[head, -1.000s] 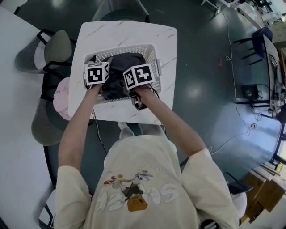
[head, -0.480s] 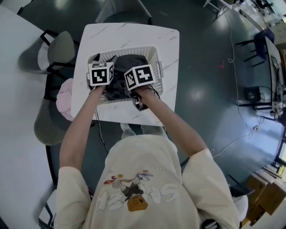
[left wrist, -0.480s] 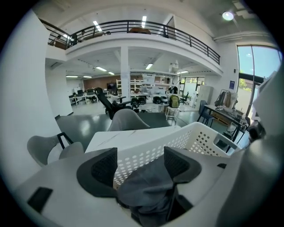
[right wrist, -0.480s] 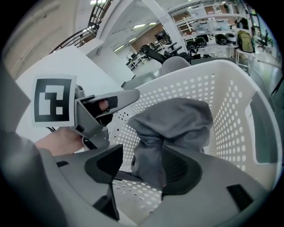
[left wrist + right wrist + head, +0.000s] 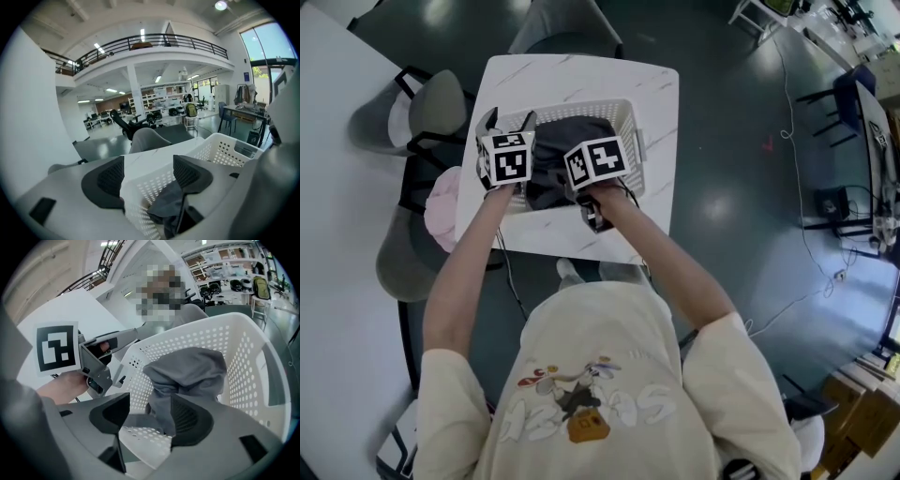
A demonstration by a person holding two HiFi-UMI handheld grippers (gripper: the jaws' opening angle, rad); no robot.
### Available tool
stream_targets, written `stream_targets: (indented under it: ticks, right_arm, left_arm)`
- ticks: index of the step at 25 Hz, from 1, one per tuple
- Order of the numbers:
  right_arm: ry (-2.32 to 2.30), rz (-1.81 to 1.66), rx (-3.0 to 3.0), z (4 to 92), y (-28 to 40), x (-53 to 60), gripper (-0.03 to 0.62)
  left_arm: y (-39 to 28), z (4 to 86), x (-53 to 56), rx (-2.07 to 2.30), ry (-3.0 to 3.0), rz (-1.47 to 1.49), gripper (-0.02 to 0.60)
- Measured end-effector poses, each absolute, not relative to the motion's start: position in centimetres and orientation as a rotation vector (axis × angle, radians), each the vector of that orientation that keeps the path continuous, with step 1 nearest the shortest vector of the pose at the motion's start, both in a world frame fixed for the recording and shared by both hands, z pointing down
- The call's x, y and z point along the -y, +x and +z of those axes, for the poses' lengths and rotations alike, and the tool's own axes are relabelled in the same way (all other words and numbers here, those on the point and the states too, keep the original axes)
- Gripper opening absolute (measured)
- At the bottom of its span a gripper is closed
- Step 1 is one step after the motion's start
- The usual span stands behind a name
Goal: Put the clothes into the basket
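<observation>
A white perforated basket point(image 5: 581, 105) stands on the small marble table point(image 5: 581, 70), and a dark grey garment point(image 5: 567, 141) lies heaped inside it. My left gripper point(image 5: 508, 120) hovers over the basket's left corner, jaws open and empty. In the left gripper view the left gripper point(image 5: 149, 164) frames the basket's rim point(image 5: 225, 145), with the grey cloth point(image 5: 164, 206) low to the right. My right gripper point(image 5: 150, 404) is open at the near rim; a fold of the garment point(image 5: 187, 366) hangs between its pads. Its marker cube point(image 5: 596, 161) hides the jaws from above.
Grey chairs point(image 5: 431, 94) point(image 5: 403, 253) stand left of the table, with a pink item point(image 5: 442, 206) lying at the table's left edge. Another chair point(image 5: 567, 23) is at the far side. A large white table point(image 5: 328, 234) fills the left. Cables trail on the dark floor.
My left gripper has come away from the grey heap, moving left and up to the basket's left corner. The right gripper has stayed at the near rim.
</observation>
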State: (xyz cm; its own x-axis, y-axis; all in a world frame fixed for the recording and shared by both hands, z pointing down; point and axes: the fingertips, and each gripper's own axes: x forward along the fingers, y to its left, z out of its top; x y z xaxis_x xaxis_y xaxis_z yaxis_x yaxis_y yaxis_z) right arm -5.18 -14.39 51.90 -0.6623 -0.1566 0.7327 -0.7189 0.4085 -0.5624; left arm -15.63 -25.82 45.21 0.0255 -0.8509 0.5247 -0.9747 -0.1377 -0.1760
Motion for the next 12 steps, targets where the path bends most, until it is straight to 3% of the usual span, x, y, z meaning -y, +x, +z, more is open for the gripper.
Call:
stream_targets:
  ticks: [12]
  right_arm:
    - [0.743,1.224,2.108,50.9,-6.0,13.0,0.256]
  left_arm:
    - [-16.8,43.3,23.4,1.873,2.029,0.651,0.328]
